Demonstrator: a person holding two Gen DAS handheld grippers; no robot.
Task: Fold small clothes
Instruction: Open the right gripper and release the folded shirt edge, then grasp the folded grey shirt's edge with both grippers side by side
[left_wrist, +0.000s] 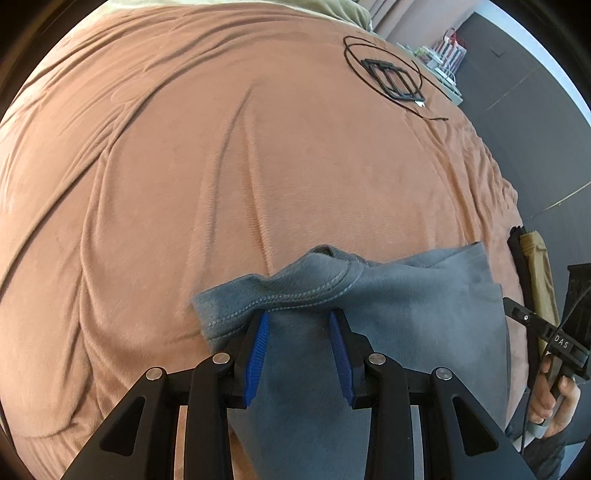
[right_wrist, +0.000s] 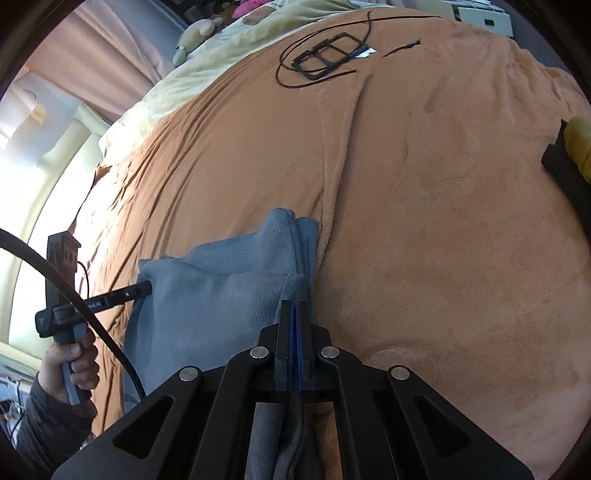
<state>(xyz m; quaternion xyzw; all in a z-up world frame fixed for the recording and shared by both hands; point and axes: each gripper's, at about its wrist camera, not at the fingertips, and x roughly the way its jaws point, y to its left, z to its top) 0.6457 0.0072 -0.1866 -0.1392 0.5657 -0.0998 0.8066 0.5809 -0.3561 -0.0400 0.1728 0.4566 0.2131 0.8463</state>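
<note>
Nearest the lens in the right wrist view, the right gripper is pressing its jaws fully together, and grey cloth is trailing back from between them, so it is pinching a fold of the grey garment. In the left wrist view, the left gripper is holding its blue pads partly spread, with the garment bunching between them near a stitched hem; whether they are actually pressing the fabric cannot be told.

The garment is looking soft, light and limp, likely fleecy, so it will probably sag and crease wherever it is unsupported. The stitched hem and the corners are the firmest places to take hold. It is lying rumpled, partly doubled over, on the near part of the orange blanket. Farther off, a black frame with a looped cord is resting on the blanket.
</note>
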